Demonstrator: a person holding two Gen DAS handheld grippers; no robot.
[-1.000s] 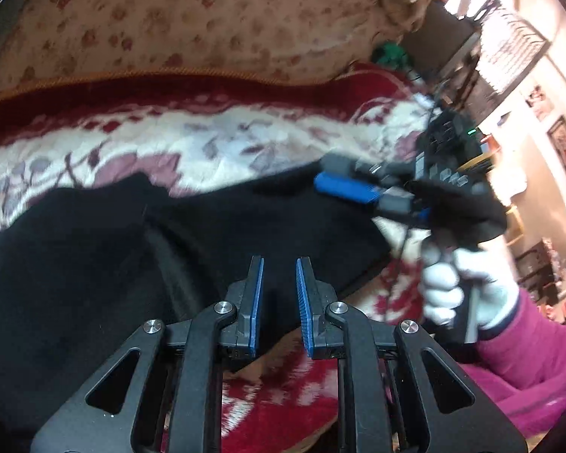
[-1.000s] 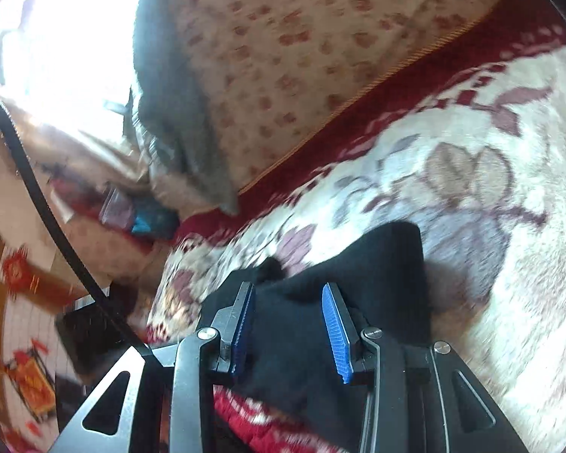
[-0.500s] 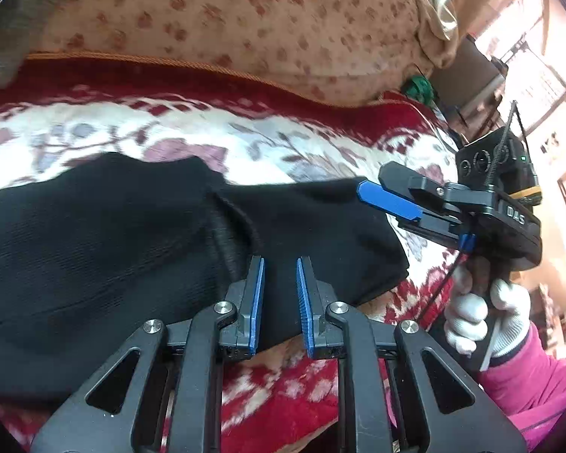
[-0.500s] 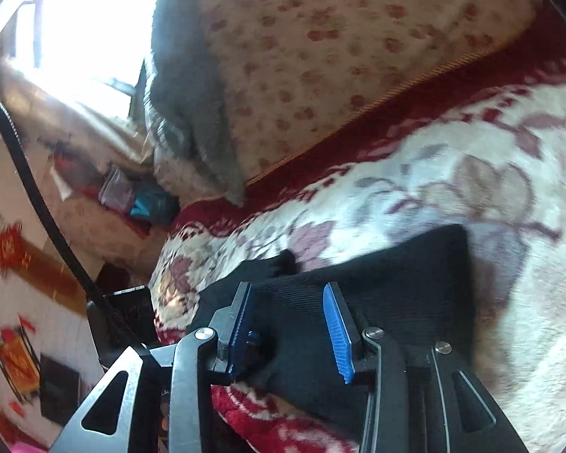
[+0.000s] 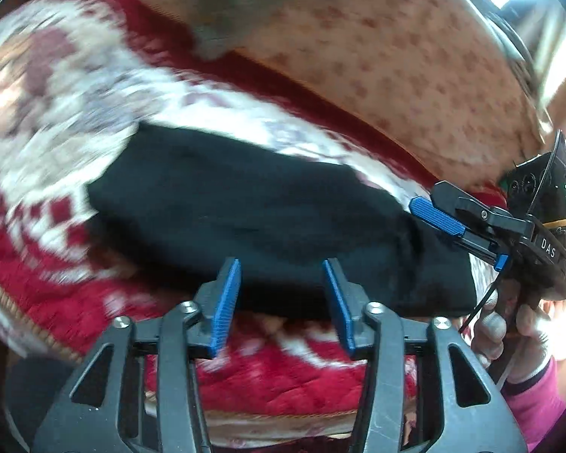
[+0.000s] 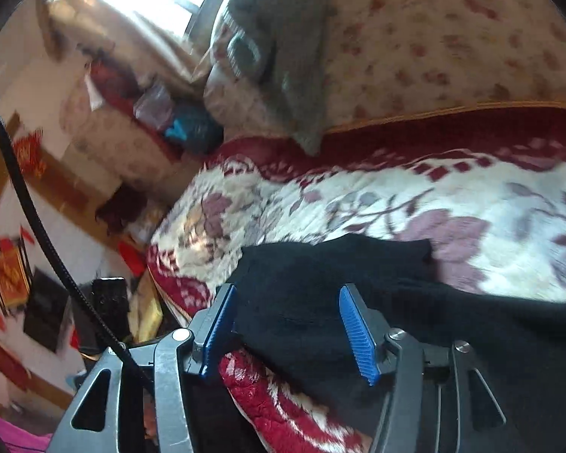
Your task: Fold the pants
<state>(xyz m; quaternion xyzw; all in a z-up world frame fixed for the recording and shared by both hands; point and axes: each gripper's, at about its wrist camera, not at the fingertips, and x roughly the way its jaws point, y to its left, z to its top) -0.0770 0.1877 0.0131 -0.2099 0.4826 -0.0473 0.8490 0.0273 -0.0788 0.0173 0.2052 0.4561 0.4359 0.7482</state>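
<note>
Currently both my left tongs (image 5: 281,302) and right tongs (image 6: 292,334) are opening, clear of the pants (image 5: 245,219), whose released fold may spring apart if snagged.

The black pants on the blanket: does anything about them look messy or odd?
Nothing much stands out. The pants lie in a compact bundle on the blanket, with one corner sticking out a little unevenly. Both grippers, left and right, are opening and grip no cloth.
</note>
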